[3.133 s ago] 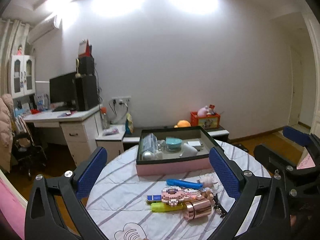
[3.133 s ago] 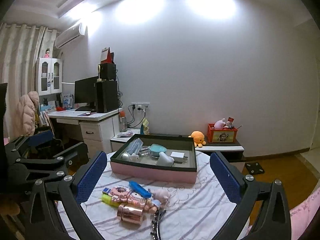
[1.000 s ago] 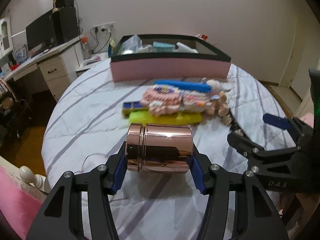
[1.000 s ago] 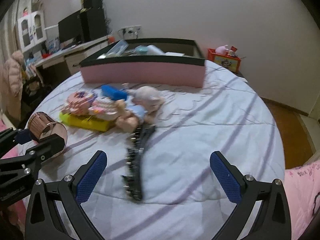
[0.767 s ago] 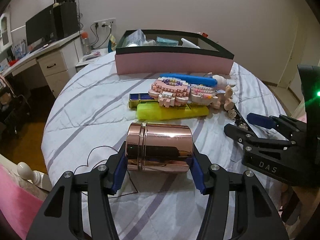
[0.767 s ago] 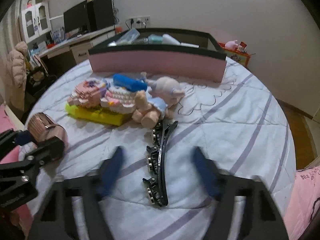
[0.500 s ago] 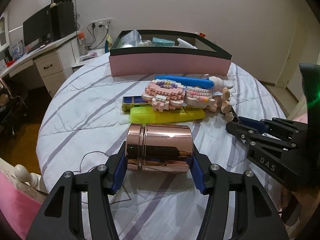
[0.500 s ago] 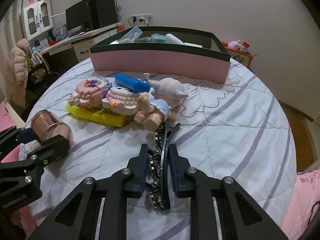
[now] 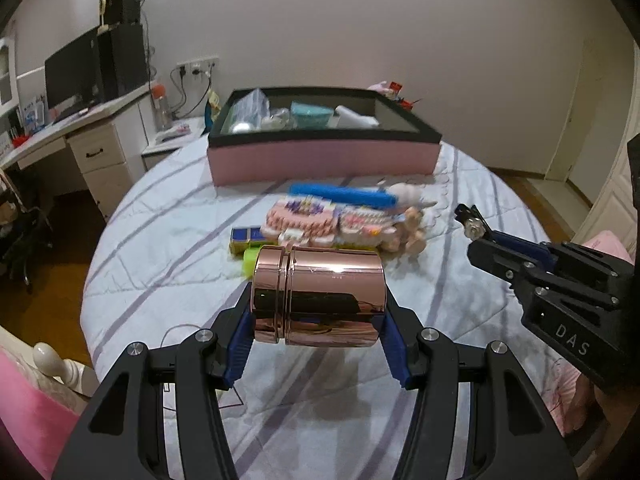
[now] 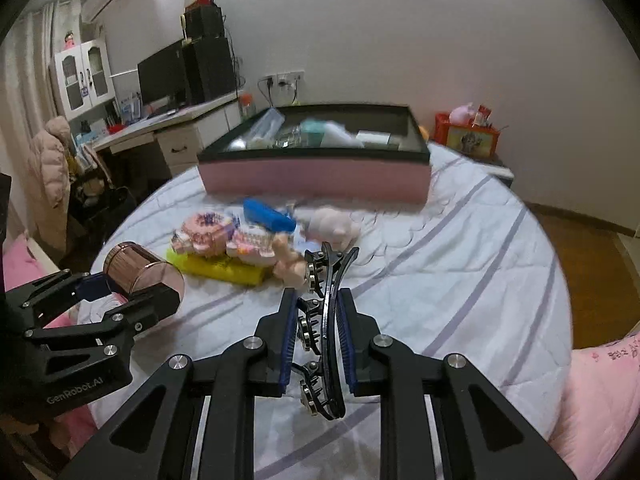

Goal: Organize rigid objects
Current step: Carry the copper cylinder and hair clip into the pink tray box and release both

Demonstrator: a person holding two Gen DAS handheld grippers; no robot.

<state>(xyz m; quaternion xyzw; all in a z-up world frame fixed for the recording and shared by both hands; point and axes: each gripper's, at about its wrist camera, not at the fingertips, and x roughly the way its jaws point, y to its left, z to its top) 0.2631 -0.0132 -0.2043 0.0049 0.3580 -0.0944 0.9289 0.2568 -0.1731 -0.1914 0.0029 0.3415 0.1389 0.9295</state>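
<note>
My left gripper (image 9: 316, 320) is shut on a rose-gold metal can (image 9: 318, 300) held sideways above the bed; the can also shows in the right wrist view (image 10: 140, 270). My right gripper (image 10: 318, 332) is shut on a black hair clip with metal studs (image 10: 326, 320), lifted off the quilt; the clip's tip shows in the left wrist view (image 9: 472, 220). A pink storage box with a dark rim (image 9: 324, 156) (image 10: 316, 174) holds several items at the far side of the bed.
A pile lies on the striped quilt (image 9: 160, 248): a pink brick toy (image 9: 316, 220), a blue case (image 9: 344, 196), a yellow case (image 10: 220, 270), a small blue-gold box (image 9: 244, 236), a doll (image 10: 332, 226). A desk with a monitor (image 9: 72, 76) stands at left.
My right gripper closed on the hair clip and lifted it off the quilt. My left gripper raised the can higher. Both moved up and back a little.
</note>
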